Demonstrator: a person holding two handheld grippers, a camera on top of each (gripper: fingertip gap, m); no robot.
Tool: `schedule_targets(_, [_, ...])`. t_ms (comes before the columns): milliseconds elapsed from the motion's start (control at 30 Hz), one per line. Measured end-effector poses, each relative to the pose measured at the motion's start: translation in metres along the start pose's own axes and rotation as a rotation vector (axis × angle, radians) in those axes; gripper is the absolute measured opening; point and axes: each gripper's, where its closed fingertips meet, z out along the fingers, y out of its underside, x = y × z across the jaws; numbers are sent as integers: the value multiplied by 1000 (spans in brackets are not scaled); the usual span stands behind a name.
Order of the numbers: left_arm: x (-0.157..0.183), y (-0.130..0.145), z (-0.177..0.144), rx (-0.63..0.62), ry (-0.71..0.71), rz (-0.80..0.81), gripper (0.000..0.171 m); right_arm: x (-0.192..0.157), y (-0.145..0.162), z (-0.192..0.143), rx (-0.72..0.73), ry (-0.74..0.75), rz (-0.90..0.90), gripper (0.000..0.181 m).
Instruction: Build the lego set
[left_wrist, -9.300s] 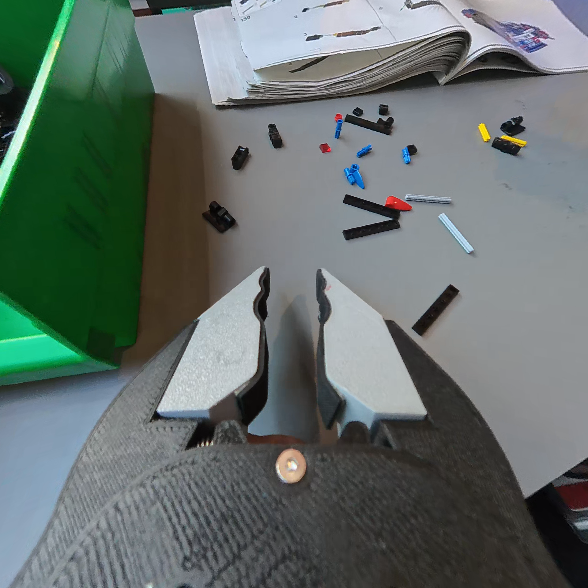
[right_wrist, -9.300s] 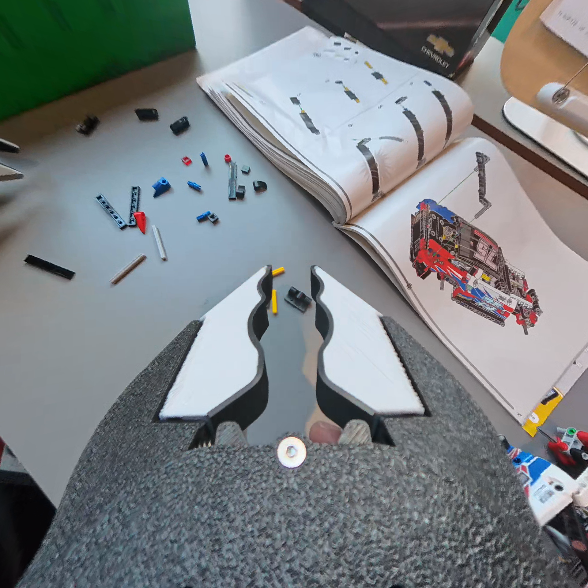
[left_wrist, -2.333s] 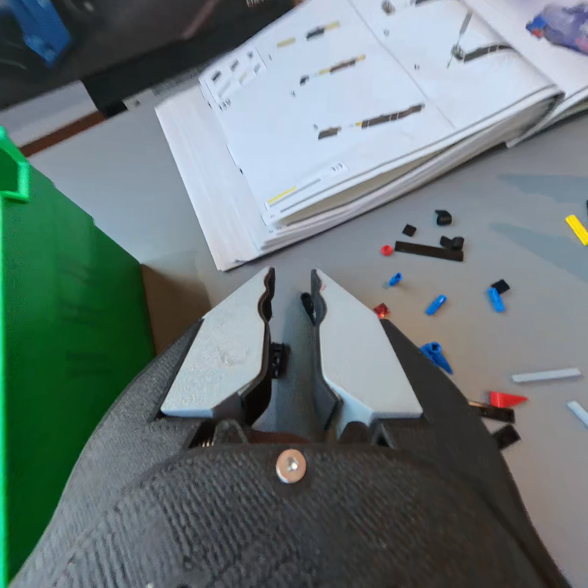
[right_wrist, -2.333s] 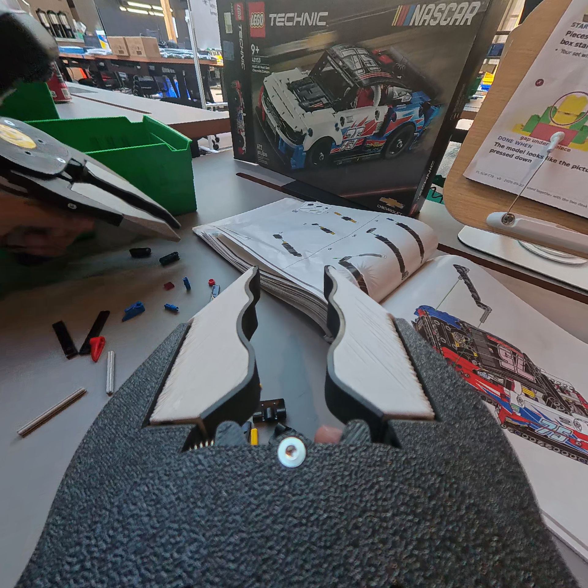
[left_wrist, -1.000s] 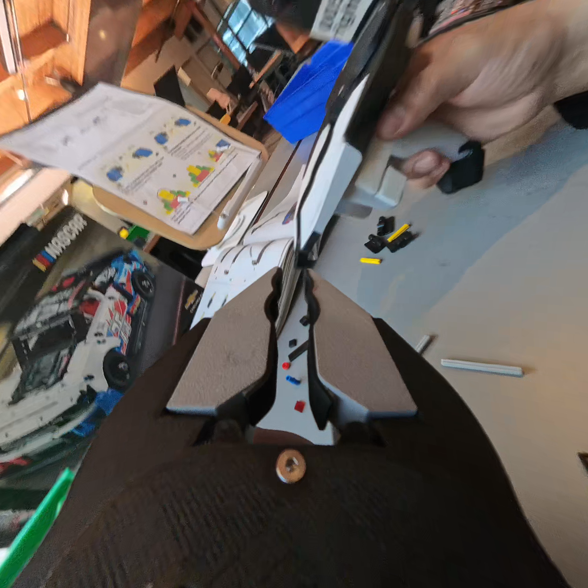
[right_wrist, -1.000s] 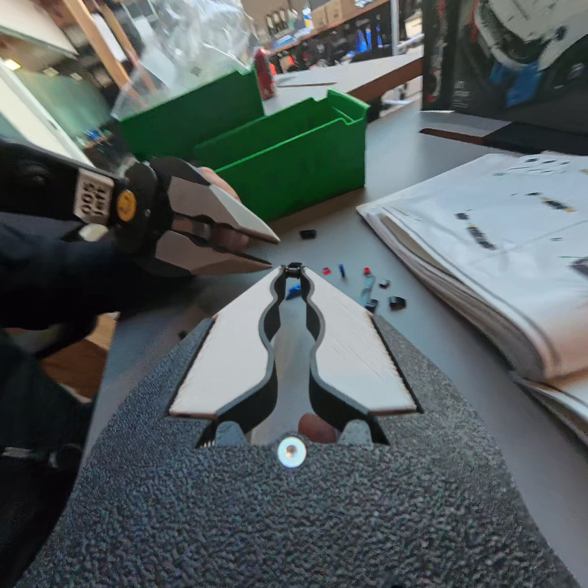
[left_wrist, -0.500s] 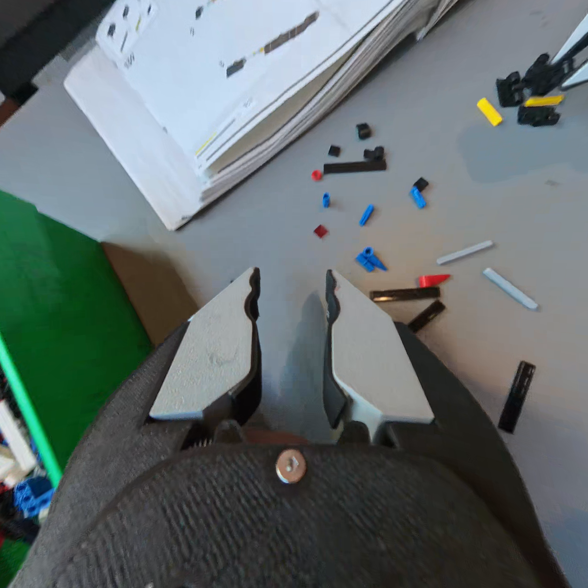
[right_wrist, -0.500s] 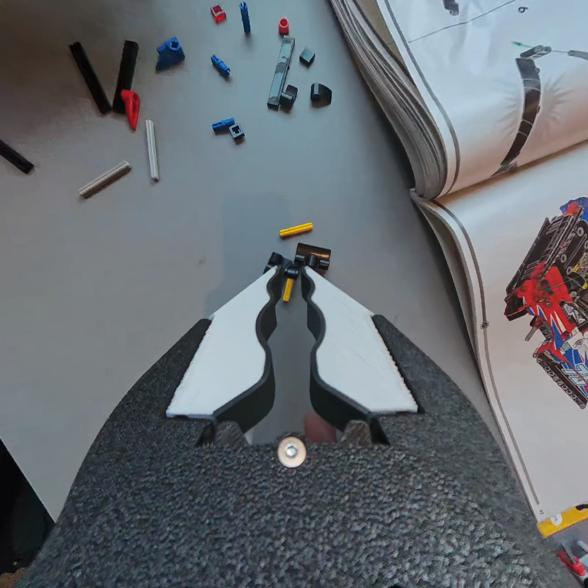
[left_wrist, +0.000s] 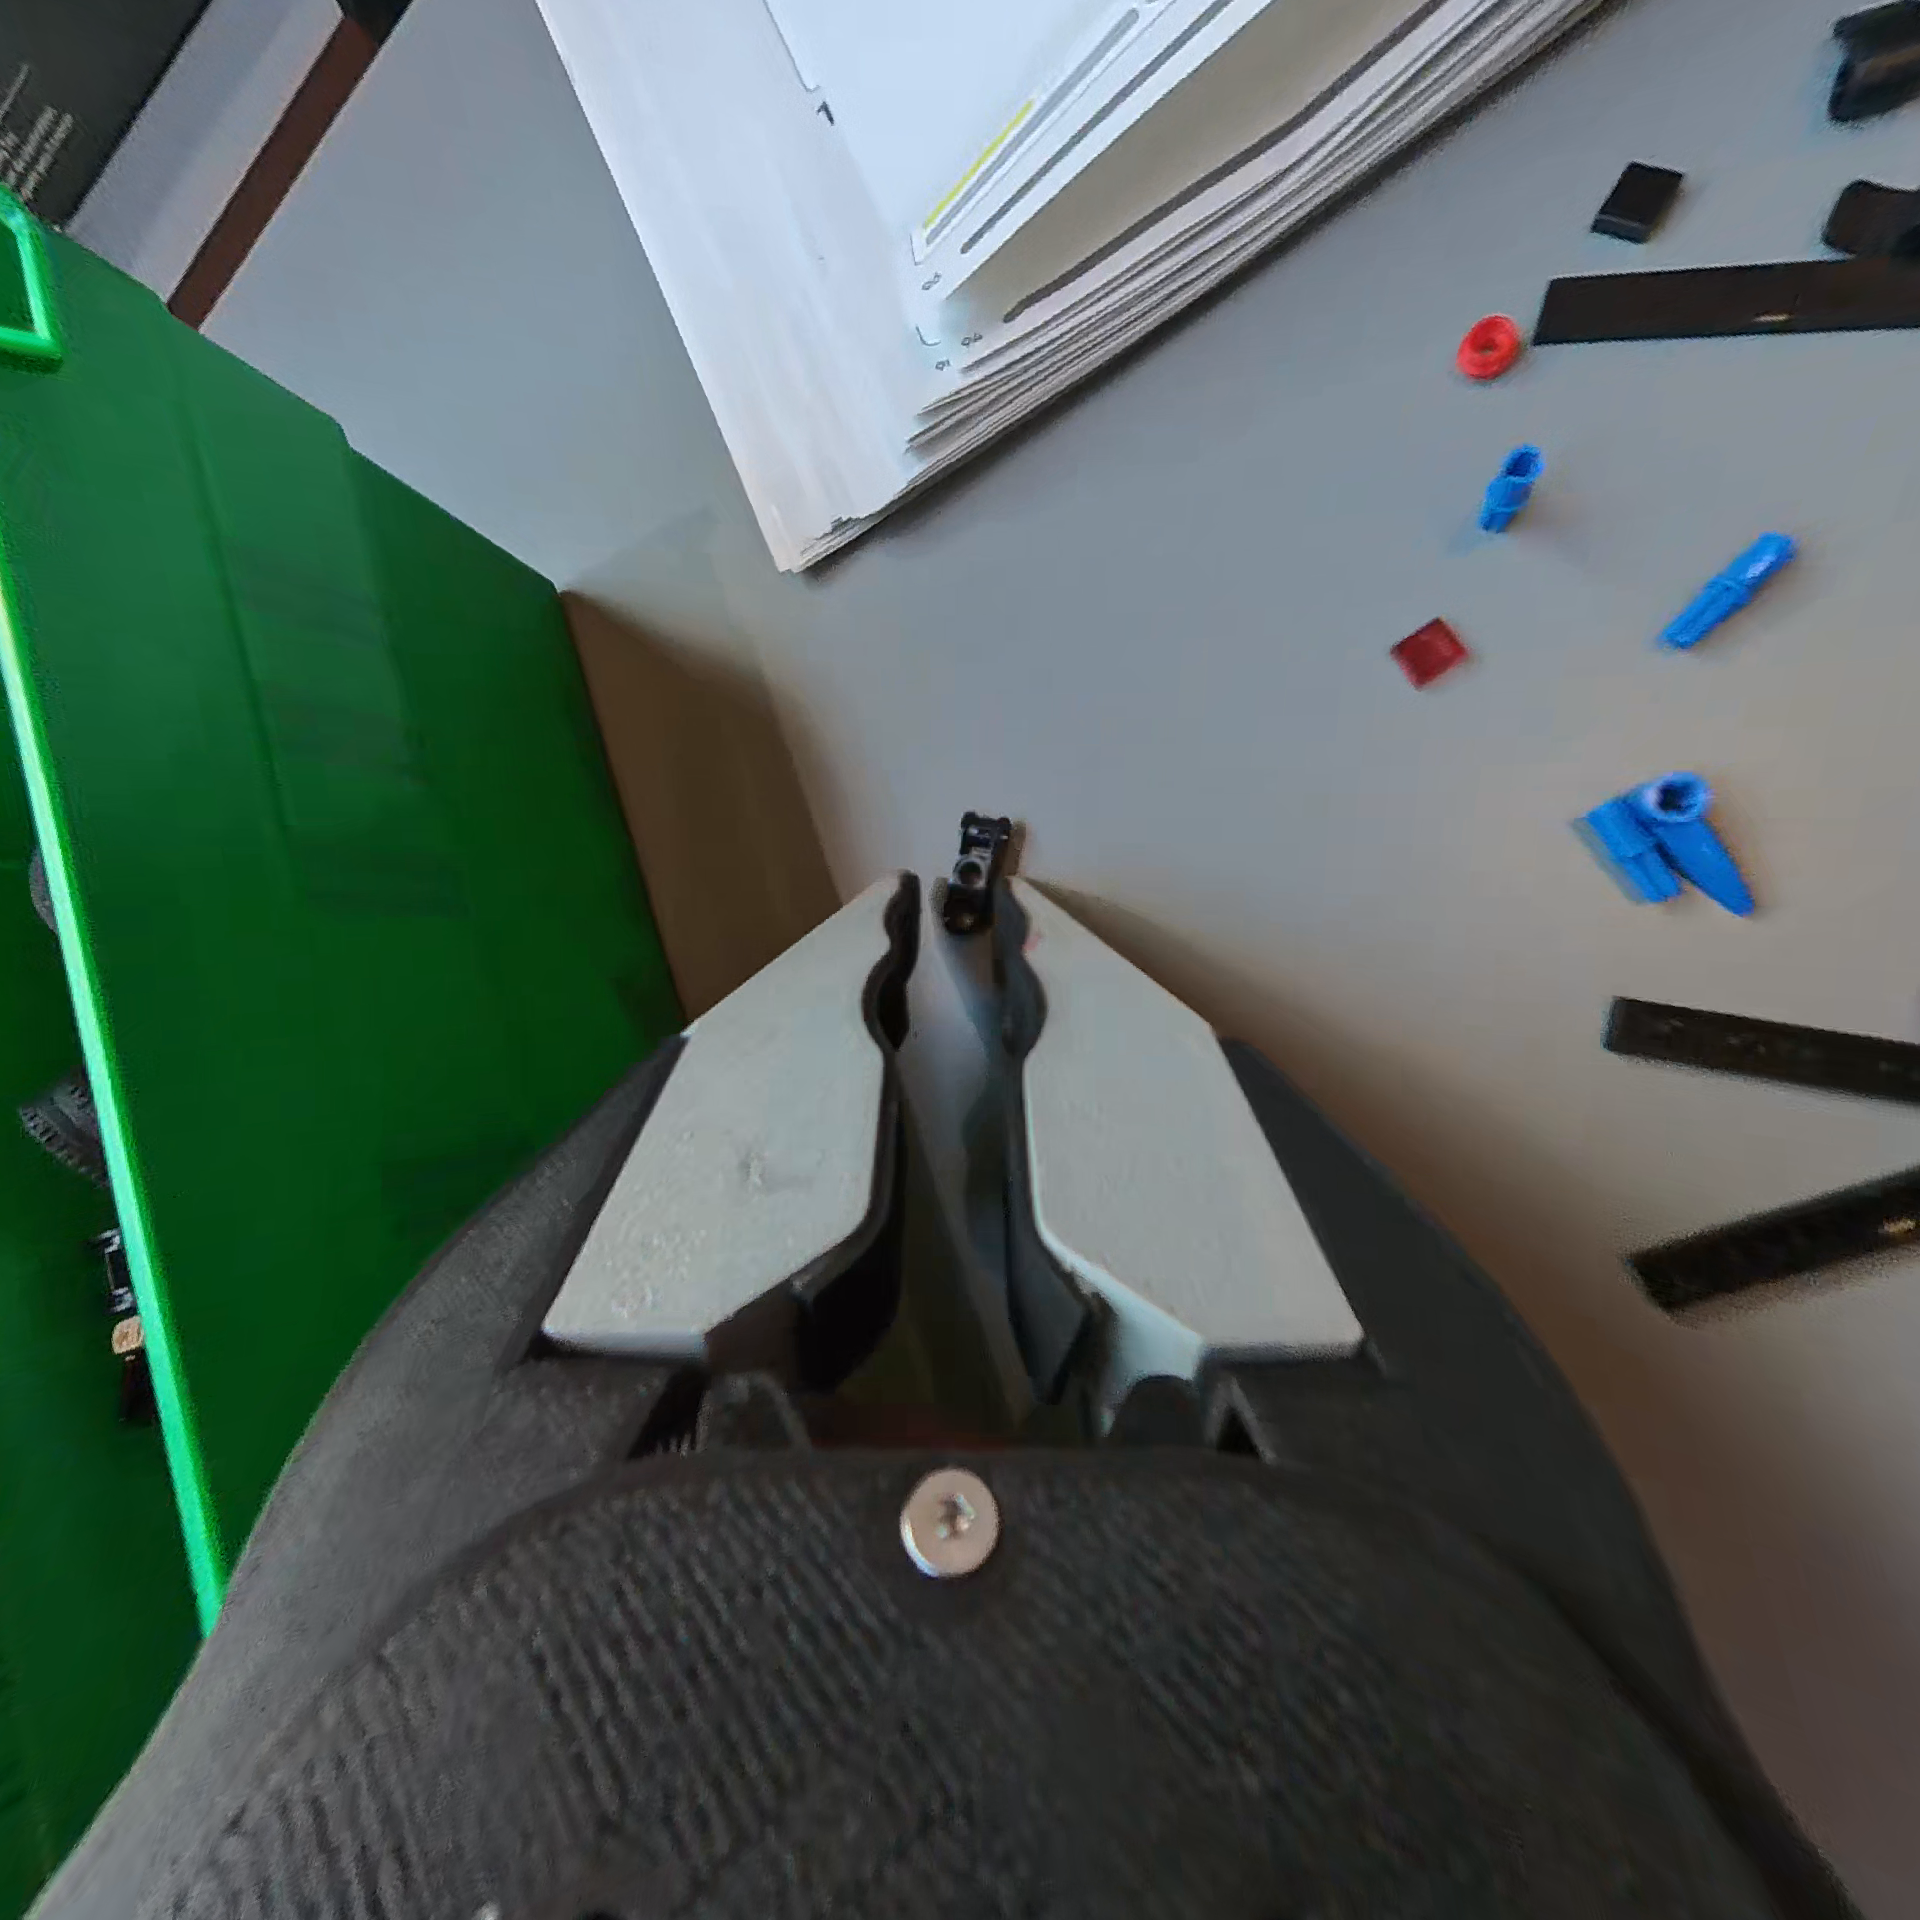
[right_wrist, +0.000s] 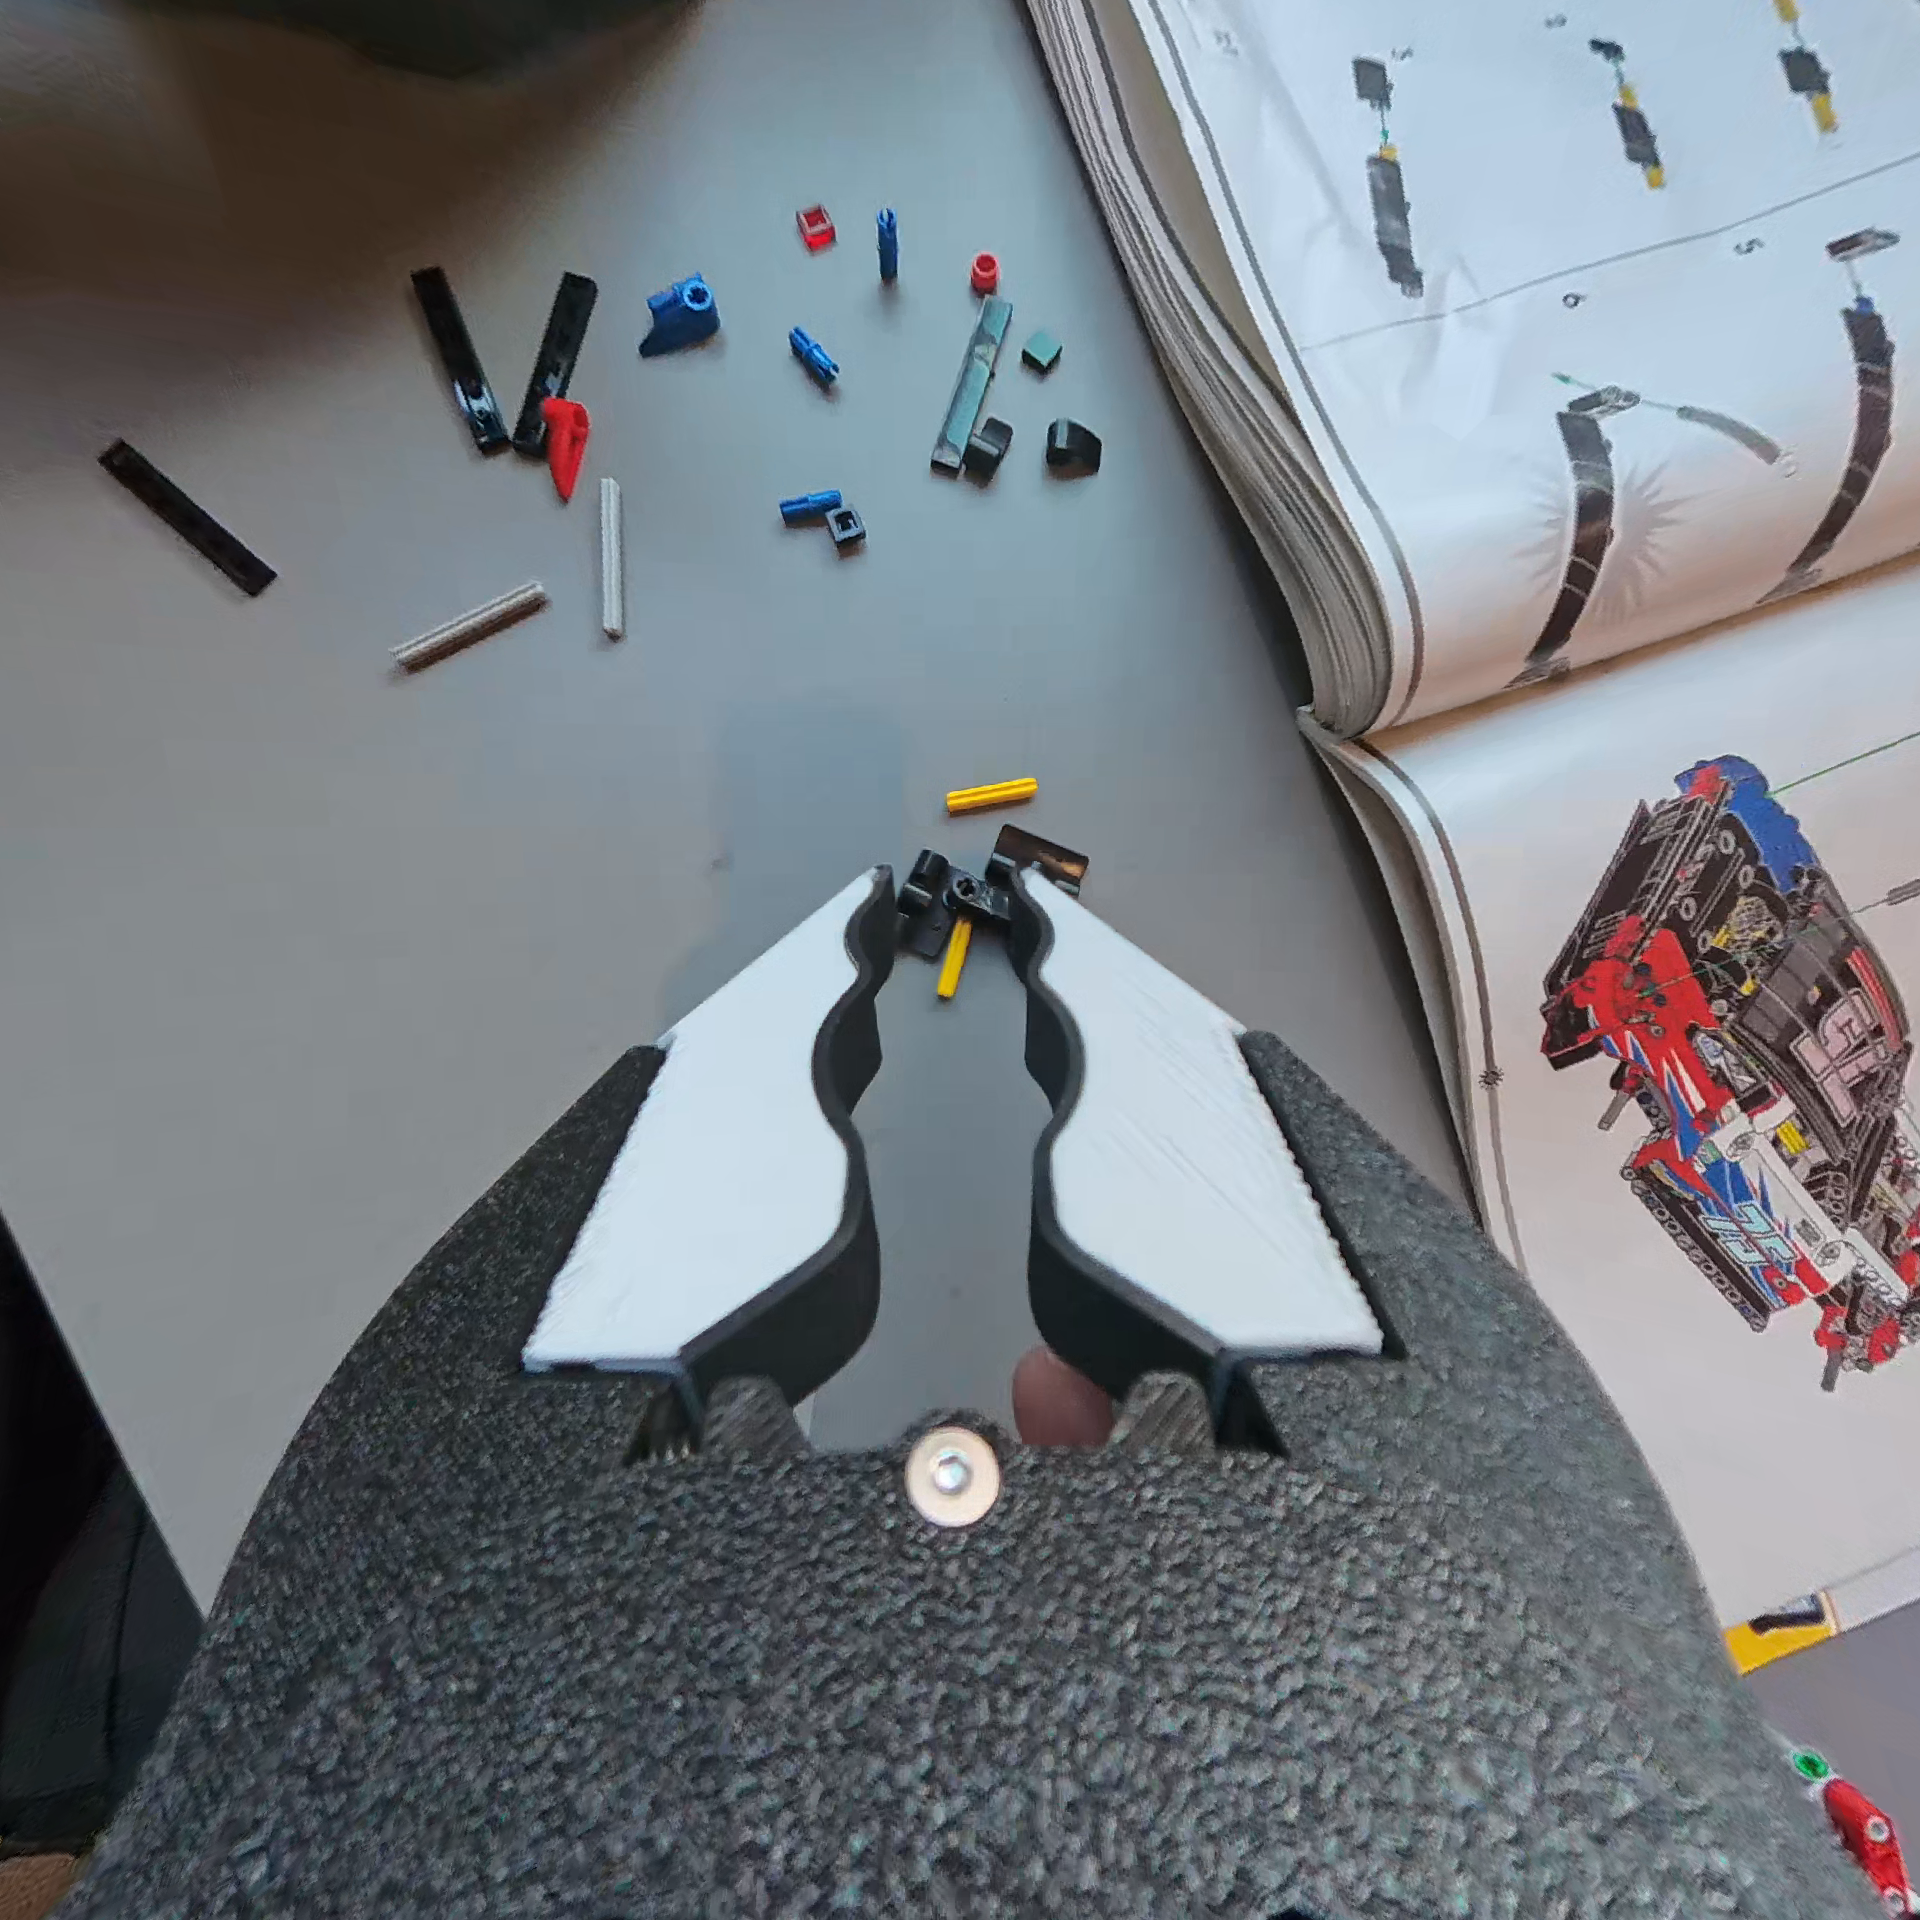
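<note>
Right beside the instruction booklet (right_wrist: 1558, 416), down by its fold: got a small black connector with a yellow axle (right_wrist: 958, 914) plugged into it, pinched at the very tips of the right gripper (right_wrist: 954, 883). Fingers closed onto it, no gap showing either side. Can't tell whether lifted or resting on the table (right_wrist: 727, 748). Reads like one tiny sub-step done.

Off the booklet's corner, toward the green bin (left_wrist: 260, 727): a second small black connector (left_wrist: 974, 868), sitting right between the tips of the left gripper (left_wrist: 966, 883). Fingers nearly together, with a sliver of gap on one side, so can't say whether properly clamped or only about to be. Probably a mate for the piece in the other gripper, but only guessing.

Just past the right tips, closer to the booklet: a spare yellow axle (right_wrist: 990, 795) and a black clip piece (right_wrist: 1044, 854). Farther out from the booklet, loose on the grey: blue pins (right_wrist: 814, 356), black beams (right_wrist: 556, 358), two pale grey axles (right_wrist: 611, 556), a few red bits (right_wrist: 566, 442). Mostly single pieces, hardly anything joined.

Progress-wise: barely into this page, judging by that pile. Left to do: pretty much everything, starting with getting these two connectors together.
</note>
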Motion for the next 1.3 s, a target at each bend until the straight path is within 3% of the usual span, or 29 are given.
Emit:
schedule_targets(133, [7,-11,-2,26,49,18,6,-13,-18,-9,111,-83,43,20])
schedule_targets(233, [39,-71,-49,406,18,193,6,-26,-43,-7,255,-216,186,19])
schedule_targets(300, [83,-102,-93,662,53,344,5,-32,-57,-5,332,-292,249,23])
schedule_targets(467, [154,-120,-145,899,85,559,5,-51,-82,-23,489,-497,332,24])
schedule_targets(567, [160,-122,-148,902,61,573,5,-57,-81,-31,497,-542,321,8])
schedule_targets(700, [164,-119,-145,888,81,570,4,-56,-76,-27,454,-501,293,7])
schedule_targets(767, [158,-113,-134,810,95,533,7,-40,-66,-16,393,-359,267,7])
schedule_targets(800, [150,-107,-127,756,100,503,20,-27,-57,-10,343,-254,236,7])
schedule_targets(900, [122,-76,-102,534,172,359,19,-1,-16,4,102,-19,98,7])
schedule_targets(1000, [94,-42,-80,352,209,235,23,-2,11,17,-43,-16,78,7])
schedule_targets(1133, [85,-4,-69,227,312,178,29,3,25,31,-125,3,87,12])
schedule_targets(1300, [89,21,-68,195,398,186,28,4,31,34,-165,38,45,22])
